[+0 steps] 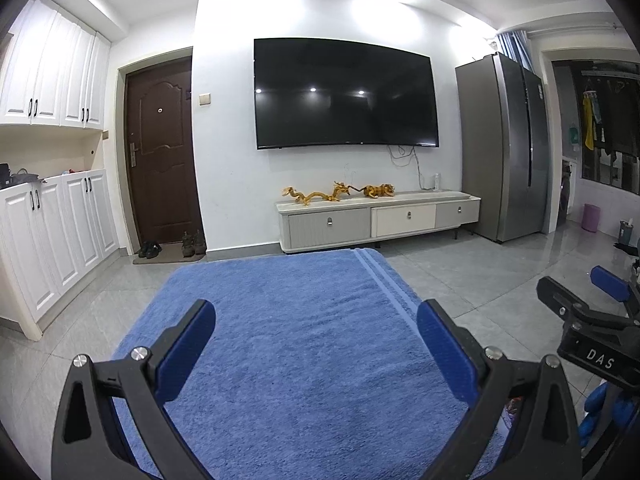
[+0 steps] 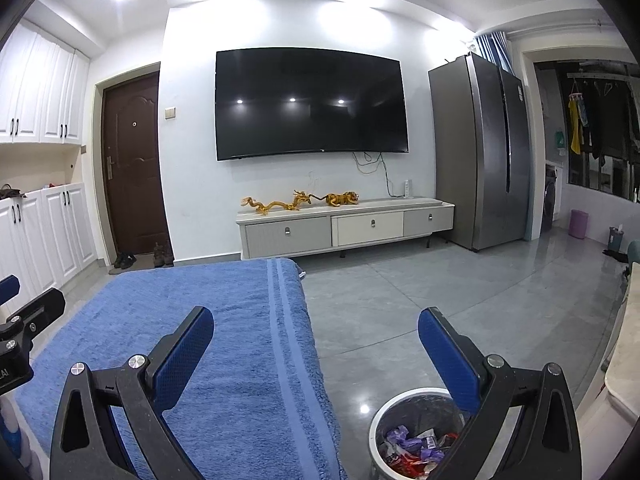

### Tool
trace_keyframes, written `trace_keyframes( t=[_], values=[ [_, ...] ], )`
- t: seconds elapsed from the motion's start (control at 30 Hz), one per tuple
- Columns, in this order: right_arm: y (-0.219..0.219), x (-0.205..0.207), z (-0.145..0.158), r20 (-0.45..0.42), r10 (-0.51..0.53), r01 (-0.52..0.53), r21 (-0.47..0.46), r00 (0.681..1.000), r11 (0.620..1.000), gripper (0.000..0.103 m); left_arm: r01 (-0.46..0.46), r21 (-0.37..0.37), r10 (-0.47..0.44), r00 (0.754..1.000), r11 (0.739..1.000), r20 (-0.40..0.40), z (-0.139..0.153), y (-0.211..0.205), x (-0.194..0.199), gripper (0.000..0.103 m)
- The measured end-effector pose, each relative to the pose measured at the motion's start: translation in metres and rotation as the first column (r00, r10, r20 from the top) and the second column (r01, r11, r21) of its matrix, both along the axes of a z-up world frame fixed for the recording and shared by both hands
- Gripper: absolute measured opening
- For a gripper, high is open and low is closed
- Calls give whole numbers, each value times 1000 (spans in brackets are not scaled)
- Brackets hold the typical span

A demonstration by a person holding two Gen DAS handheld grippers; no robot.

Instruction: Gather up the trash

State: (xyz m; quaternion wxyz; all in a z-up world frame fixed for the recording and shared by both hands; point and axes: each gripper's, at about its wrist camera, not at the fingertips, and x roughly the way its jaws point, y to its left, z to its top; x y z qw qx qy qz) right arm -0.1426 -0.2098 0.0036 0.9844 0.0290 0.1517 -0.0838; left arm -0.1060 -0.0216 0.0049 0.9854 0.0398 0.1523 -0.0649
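My left gripper [image 1: 316,312] hangs open over a blue towel [image 1: 288,320] spread on a raised surface, with nothing between its blue pads. My right gripper [image 2: 316,320] is open too, hovering over the towel's right edge [image 2: 288,320] and the floor. Below it, at the lower right, stands a white trash bin [image 2: 404,404] with a dark liner holding purple, red and white wrappers [image 2: 416,446]. In the left wrist view the right gripper [image 1: 576,292] shows at the right edge. No loose trash shows on the towel.
A TV [image 2: 312,104] hangs above a low cabinet [image 2: 344,228] with golden figurines. A fridge [image 2: 480,148] stands right, a brown door [image 2: 132,160] and white cupboards [image 1: 52,240] left. A pale table edge [image 2: 624,360] is at far right.
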Motion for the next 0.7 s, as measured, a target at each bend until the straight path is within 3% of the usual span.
trace_keyframes(
  t=[0.7],
  values=[
    [-6,2,-4,-23,-18,18,7,1000,1000,103,-59,20,60,996,998,-61,-13,5,12,101]
  ],
)
